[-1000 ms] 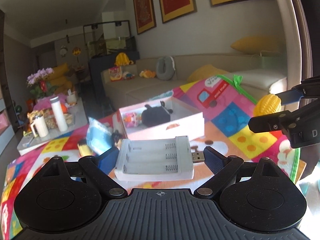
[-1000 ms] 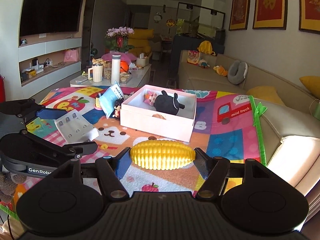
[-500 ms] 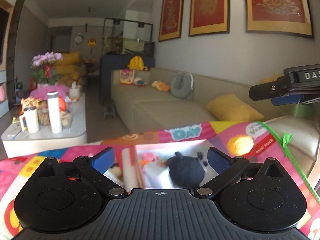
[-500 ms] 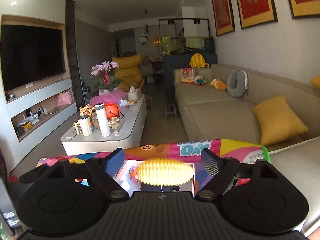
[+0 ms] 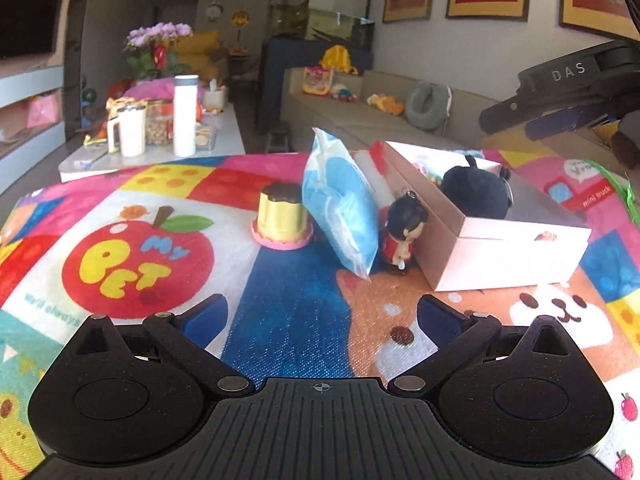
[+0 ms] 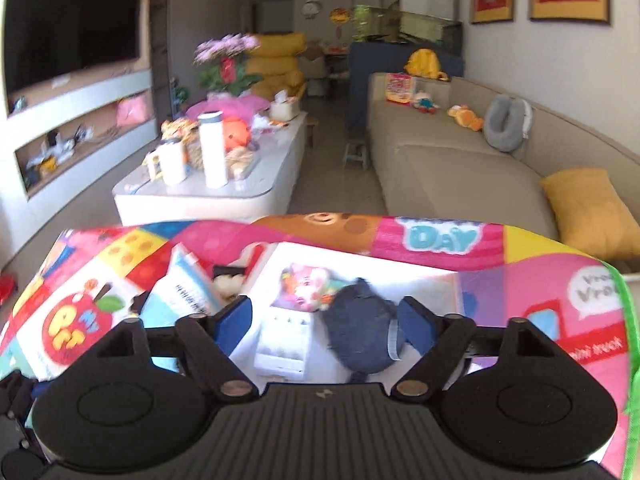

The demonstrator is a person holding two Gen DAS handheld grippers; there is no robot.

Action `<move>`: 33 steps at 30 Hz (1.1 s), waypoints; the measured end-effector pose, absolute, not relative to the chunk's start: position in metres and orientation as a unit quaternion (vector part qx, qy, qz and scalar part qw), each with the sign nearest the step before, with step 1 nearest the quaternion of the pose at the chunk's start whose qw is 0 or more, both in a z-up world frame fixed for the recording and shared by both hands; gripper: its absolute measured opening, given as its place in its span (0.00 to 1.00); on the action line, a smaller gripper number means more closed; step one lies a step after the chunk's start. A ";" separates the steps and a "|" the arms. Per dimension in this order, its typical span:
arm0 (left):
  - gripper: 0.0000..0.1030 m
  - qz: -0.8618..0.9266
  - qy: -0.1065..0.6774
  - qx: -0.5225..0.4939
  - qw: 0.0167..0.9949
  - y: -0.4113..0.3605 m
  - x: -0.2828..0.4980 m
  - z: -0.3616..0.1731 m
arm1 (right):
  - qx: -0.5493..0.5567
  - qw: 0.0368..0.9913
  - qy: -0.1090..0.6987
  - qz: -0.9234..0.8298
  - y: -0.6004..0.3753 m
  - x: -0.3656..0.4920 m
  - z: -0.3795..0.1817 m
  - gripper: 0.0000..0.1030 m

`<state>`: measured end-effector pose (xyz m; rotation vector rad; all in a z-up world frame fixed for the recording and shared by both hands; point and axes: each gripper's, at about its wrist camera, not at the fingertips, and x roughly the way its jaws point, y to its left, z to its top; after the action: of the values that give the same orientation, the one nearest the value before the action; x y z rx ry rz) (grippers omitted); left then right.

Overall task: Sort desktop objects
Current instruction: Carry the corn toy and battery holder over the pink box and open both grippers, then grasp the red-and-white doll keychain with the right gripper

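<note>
Living room, colourful mat [image 5: 280,312] as bench. White box [image 5: 508,240] is the landmark: blue packet [image 5: 340,216], doll and gold cup stand left of it. Left gripper [image 5: 320,316] fingers wide, empty; right gripper [image 6: 324,320] fingers just closing, empty, above box. Next: grab packet.

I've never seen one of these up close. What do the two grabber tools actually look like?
Both look alike. The left gripper and right gripper are matte black plastic: a ribbed central body with a small crosshair mark, a rounded lobe with a disc on each side, and jointed black links with silver pins. Each finger ends in a blue pad. Seen from the left camera, the right gripper's side bears the white letters DAS.
</note>
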<state>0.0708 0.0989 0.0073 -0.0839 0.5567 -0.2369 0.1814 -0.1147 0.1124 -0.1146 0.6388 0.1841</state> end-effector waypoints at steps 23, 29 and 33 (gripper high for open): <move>1.00 -0.191 0.252 -0.047 0.948 0.087 0.058 0.013 | -0.059 0.844 0.468 0.256 -0.004 0.208 0.088 0.55; 1.00 -0.184 0.267 -0.065 0.944 0.092 0.064 0.009 | -0.223 0.883 0.373 0.176 -0.002 0.181 0.092 0.56; 1.00 -0.179 0.264 -0.054 0.946 0.089 0.060 0.010 | -0.296 0.882 0.336 0.146 0.008 0.179 0.058 0.56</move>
<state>0.0596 0.0891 0.0096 -0.1092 0.5384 -0.3640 0.1785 0.0076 0.0580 -0.6157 0.7002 0.3044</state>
